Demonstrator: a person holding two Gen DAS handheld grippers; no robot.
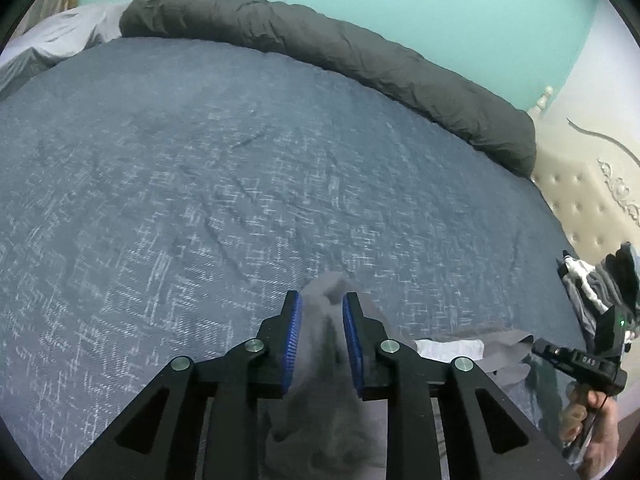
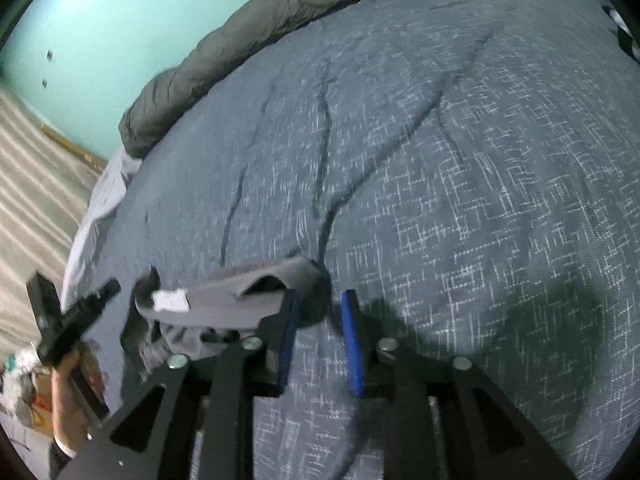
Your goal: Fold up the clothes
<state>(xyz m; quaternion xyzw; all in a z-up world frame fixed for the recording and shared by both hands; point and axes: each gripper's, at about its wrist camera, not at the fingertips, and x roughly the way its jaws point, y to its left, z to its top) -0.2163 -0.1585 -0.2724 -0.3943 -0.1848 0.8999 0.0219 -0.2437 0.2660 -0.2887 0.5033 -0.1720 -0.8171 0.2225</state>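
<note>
A grey garment (image 1: 320, 412) with a white label (image 1: 450, 350) lies crumpled on the blue-grey bedspread (image 1: 200, 200). In the left wrist view a bunched fold of it stands between the blue pads of my left gripper (image 1: 322, 304). The jaws are partly apart and the cloth sits loosely in the gap. In the right wrist view the same garment (image 2: 224, 300) lies just left of my right gripper (image 2: 321, 300), against the outside of its left finger. Its pads are apart with only bedspread (image 2: 480, 200) between them.
A rolled dark grey duvet (image 1: 320, 52) runs along the far side of the bed below a turquoise wall. A pile of clothes (image 1: 600, 284) lies by the tufted headboard (image 1: 580, 192). A hand (image 2: 68, 396) grips the other tool's handle. A striped rug (image 2: 32, 184) covers the floor.
</note>
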